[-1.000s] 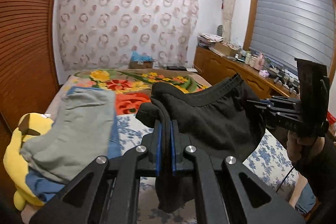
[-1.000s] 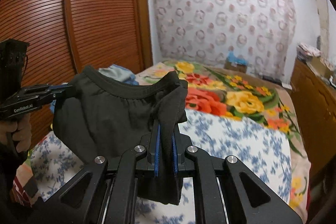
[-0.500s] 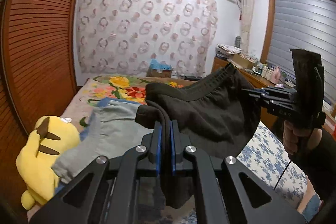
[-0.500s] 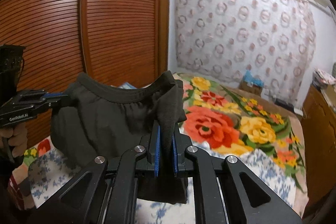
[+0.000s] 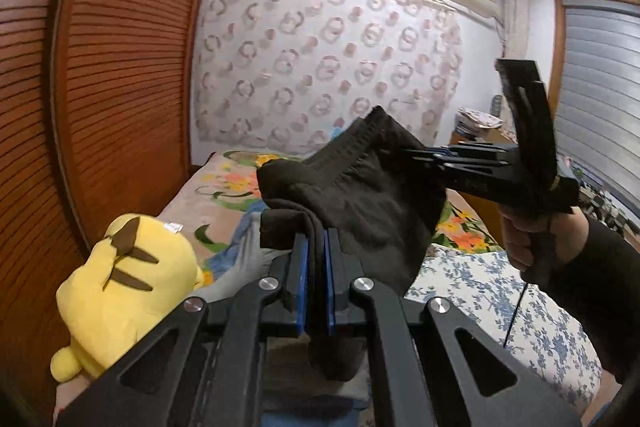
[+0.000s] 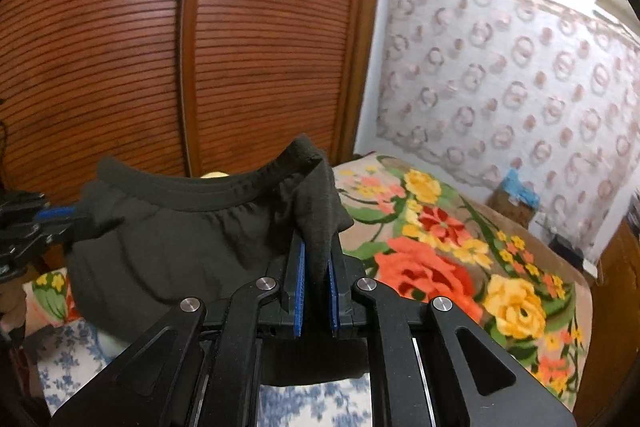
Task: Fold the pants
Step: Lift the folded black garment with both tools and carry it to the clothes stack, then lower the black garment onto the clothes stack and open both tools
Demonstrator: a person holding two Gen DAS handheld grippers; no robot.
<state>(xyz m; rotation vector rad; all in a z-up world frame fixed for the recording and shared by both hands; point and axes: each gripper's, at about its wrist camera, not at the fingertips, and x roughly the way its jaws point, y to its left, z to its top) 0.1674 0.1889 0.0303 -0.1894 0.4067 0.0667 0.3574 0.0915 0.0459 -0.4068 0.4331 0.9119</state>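
Above the bed [image 6: 460,267], we hold one pair of black pants [image 5: 360,195] up by the waistband, stretched between two grippers.
Left gripper [image 5: 316,267] is clamped on one waistband end, right gripper [image 6: 316,267] on the other; both pinch cloth tight. Step looks like lift-and-spread before laying flat. Next move calls for lowering both ends level onto the bed, keeping tension. Count: one pants, two grippers, one yellow plush toy [image 5: 120,291], some grey and blue clothes [image 5: 248,255] beside it.
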